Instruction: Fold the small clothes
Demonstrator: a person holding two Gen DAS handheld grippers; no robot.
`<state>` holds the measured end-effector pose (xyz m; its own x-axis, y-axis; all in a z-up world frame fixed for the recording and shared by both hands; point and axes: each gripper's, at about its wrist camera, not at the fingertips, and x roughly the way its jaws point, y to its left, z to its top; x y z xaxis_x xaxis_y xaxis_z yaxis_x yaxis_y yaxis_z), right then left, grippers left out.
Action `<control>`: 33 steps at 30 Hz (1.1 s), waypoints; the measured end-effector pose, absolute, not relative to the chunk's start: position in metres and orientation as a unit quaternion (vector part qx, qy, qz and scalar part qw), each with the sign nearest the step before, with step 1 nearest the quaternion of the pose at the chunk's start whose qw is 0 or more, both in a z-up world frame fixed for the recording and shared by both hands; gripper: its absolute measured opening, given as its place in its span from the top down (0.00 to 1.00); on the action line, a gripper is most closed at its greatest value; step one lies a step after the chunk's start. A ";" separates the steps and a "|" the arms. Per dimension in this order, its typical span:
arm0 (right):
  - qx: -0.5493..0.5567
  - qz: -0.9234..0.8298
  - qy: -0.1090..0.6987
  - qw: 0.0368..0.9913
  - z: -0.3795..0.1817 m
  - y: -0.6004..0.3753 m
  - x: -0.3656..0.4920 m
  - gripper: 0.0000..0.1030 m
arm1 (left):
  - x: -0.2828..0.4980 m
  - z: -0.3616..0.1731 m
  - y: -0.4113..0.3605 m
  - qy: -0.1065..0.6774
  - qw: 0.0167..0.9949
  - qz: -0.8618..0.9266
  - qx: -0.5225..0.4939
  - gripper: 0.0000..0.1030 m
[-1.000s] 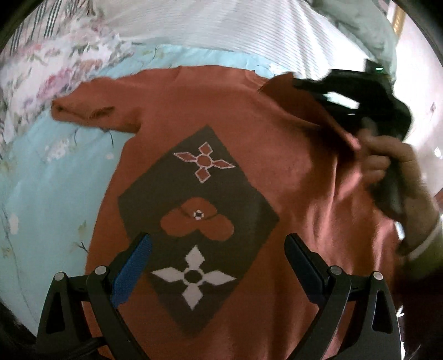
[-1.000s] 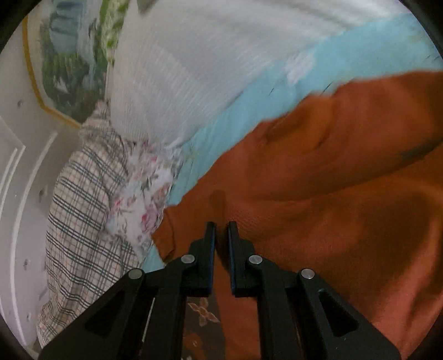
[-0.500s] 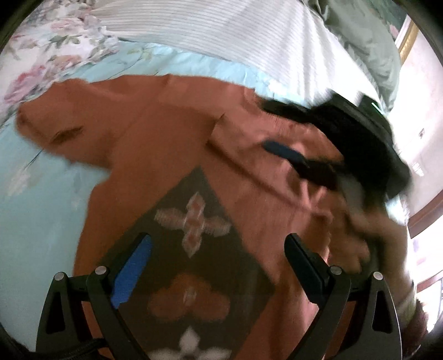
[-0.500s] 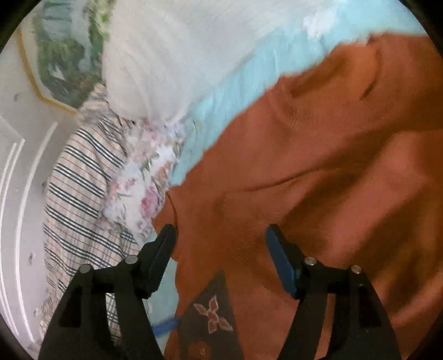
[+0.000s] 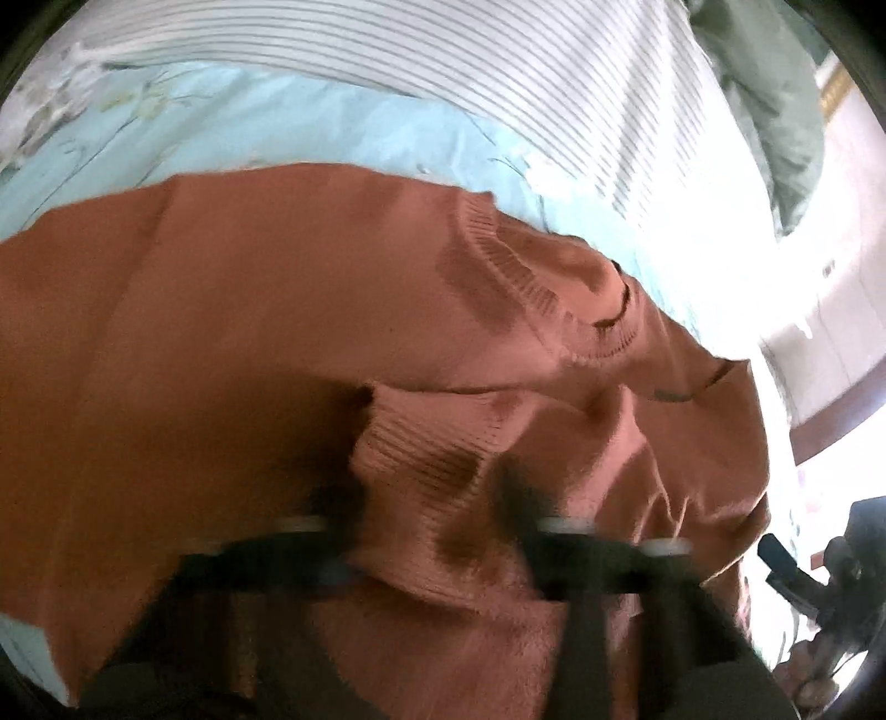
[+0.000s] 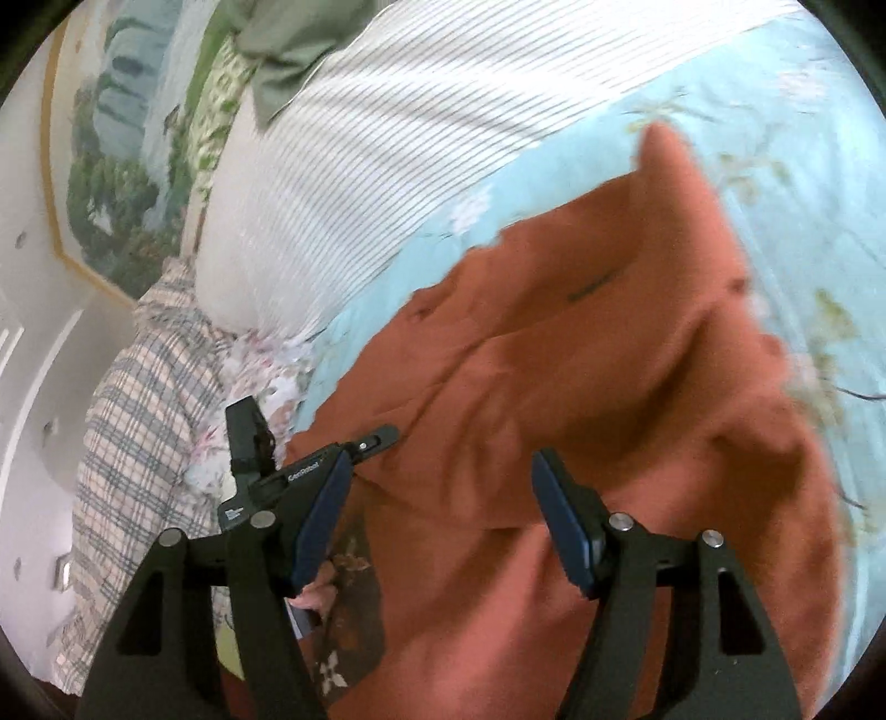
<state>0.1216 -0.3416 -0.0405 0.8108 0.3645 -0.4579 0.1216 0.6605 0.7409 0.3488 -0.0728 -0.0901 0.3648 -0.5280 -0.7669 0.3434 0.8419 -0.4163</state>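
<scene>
A rust-orange knitted sweater (image 5: 221, 343) lies on the light blue bedsheet (image 5: 266, 127); its right sleeve is folded across the chest, ribbed cuff (image 5: 426, 448) on top. My left gripper (image 5: 426, 498) is blurred and pressed low on the sweater, its jaws apart on either side of the cuff. In the right wrist view the sweater (image 6: 609, 387) fills the middle, and my right gripper (image 6: 440, 520) is open and empty above it. The left gripper's body (image 6: 310, 471) shows at the sweater's left edge.
A white striped pillow (image 6: 387, 138) and a green cloth (image 6: 288, 50) lie at the head of the bed. A plaid blanket (image 6: 144, 421) and floral fabric (image 6: 260, 376) lie to the left. A framed landscape picture (image 6: 122, 149) hangs on the wall.
My right gripper opened, let go of the sleeve and drew back. My left gripper moved forward and down to the folded sleeve's cuff, its jaws narrowing around it.
</scene>
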 end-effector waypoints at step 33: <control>0.295 -0.022 0.402 0.867 -0.065 -0.442 0.208 0.92 | 0.319 -0.067 0.004 0.403 0.899 -0.105 -0.138 0.96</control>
<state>0.2084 -0.4424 -0.0646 0.6764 0.1996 -0.7090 0.2745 0.8249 0.4942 0.3190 0.0042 -0.0666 0.6530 -0.2998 -0.6955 0.0771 0.9399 -0.3327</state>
